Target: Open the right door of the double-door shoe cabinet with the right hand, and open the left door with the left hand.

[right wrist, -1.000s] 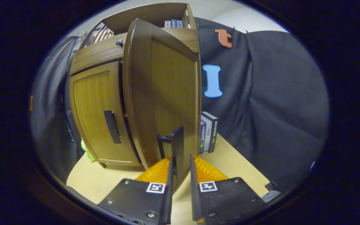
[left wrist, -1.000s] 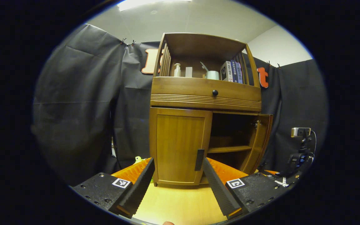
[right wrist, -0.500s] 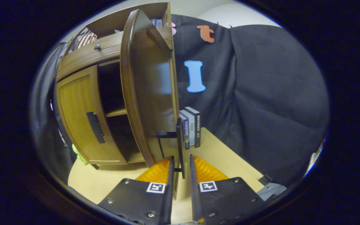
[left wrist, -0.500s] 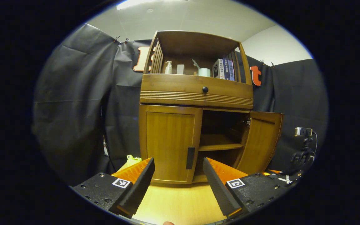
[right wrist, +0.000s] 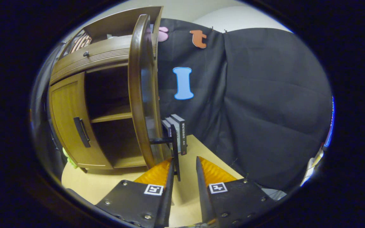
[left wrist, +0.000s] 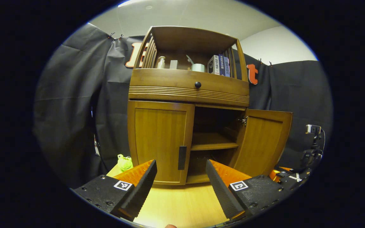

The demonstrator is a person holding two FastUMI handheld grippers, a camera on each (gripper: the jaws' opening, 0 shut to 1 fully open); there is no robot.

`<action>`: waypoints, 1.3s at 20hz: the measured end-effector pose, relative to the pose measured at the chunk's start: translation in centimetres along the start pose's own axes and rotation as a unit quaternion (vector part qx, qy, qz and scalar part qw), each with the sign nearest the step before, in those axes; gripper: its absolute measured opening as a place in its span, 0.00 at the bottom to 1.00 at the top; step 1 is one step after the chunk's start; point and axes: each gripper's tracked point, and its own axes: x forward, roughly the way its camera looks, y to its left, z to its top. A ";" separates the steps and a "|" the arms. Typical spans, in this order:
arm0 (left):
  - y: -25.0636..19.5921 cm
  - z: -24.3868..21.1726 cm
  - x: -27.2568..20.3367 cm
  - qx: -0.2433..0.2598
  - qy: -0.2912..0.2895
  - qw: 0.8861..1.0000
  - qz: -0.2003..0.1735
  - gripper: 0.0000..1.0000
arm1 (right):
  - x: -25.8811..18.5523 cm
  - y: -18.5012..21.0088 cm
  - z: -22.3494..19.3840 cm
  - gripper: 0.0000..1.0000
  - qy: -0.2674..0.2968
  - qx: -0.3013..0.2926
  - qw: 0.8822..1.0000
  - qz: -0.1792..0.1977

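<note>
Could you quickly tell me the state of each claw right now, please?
Left claw: open, holding nothing.
Right claw: slightly open around the right door handle; whether it grips cannot be told.

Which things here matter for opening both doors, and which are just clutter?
Job: right door, open; its handle by the right gripper; left door, shut; its handle; left gripper.
Clutter: green toy, shelf books, standing books.
</note>
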 end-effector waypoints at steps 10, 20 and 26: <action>-1.3 -1.2 3.8 -0.002 0.014 1.000 -0.028 0.96 | -0.8 -5.0 1.4 0.63 -0.020 0.000 0.998 -0.060; -1.5 -3.1 11.0 0.023 0.018 0.999 -0.043 0.96 | -2.9 -5.3 4.4 0.97 -0.054 0.004 0.997 -0.049; 1.0 -6.9 18.5 0.026 0.056 0.998 -0.009 0.96 | -5.8 -6.6 6.2 0.96 -0.080 -0.009 0.994 -0.068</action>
